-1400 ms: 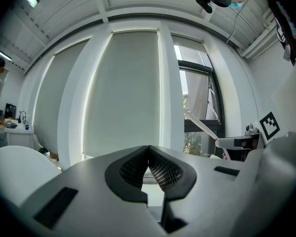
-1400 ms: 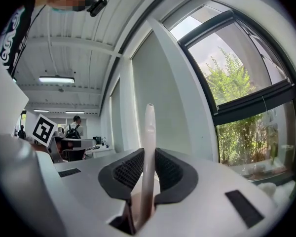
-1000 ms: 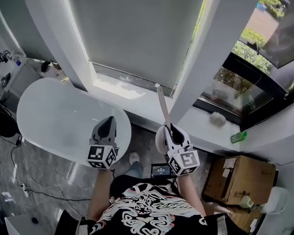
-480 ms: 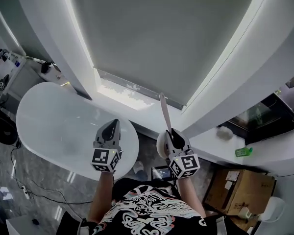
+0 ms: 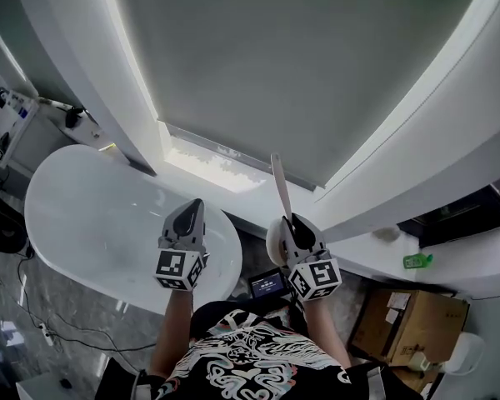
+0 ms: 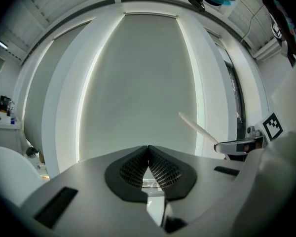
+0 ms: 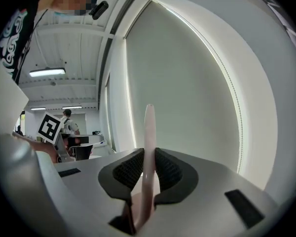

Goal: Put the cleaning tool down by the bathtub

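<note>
The right gripper (image 5: 289,226) clamps the cleaning tool (image 5: 277,183) by its slim pale handle, upright, just right of the white bathtub (image 5: 92,211). The left gripper (image 5: 188,213), jaws together and empty, hovers over the bathtub's rim. On so narrow a grip the handle may swivel or slip. Behind the bathtub hangs a drawn blind (image 5: 300,65); beside it lies a grey marbled floor (image 5: 33,298).

We lose the lower end of the cleaning tool (image 5: 278,183) behind the right hand-held gripper (image 5: 290,221) — the green item (image 5: 417,261) is too small to tell.
</note>
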`<move>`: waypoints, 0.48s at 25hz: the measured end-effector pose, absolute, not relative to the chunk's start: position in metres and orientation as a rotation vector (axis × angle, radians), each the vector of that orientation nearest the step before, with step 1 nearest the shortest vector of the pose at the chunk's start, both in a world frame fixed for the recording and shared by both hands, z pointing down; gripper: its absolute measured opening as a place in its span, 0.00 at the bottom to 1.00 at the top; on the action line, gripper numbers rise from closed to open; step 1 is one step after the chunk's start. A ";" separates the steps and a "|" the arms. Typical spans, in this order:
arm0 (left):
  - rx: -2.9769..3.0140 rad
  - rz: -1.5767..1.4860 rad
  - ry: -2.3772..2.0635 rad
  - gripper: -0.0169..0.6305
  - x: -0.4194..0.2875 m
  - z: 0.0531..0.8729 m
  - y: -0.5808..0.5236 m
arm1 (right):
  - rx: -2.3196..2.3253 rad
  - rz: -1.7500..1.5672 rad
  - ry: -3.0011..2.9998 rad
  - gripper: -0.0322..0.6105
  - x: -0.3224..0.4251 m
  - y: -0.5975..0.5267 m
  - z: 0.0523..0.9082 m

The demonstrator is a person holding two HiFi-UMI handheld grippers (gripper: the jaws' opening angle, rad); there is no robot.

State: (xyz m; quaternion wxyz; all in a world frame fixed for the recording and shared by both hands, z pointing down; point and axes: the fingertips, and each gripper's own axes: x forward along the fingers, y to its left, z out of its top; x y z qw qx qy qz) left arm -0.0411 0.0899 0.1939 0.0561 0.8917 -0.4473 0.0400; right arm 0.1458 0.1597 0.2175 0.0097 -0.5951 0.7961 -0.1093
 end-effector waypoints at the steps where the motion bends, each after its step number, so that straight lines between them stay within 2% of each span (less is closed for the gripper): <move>1: 2.708 0.121 -1.358 0.05 -0.041 0.194 0.087 | -1.861 -0.339 2.484 0.18 0.146 0.156 0.218; 12: 2.674 0.128 -1.435 0.05 -0.067 0.193 0.046 | -1.841 -0.286 2.521 0.18 0.136 0.107 0.211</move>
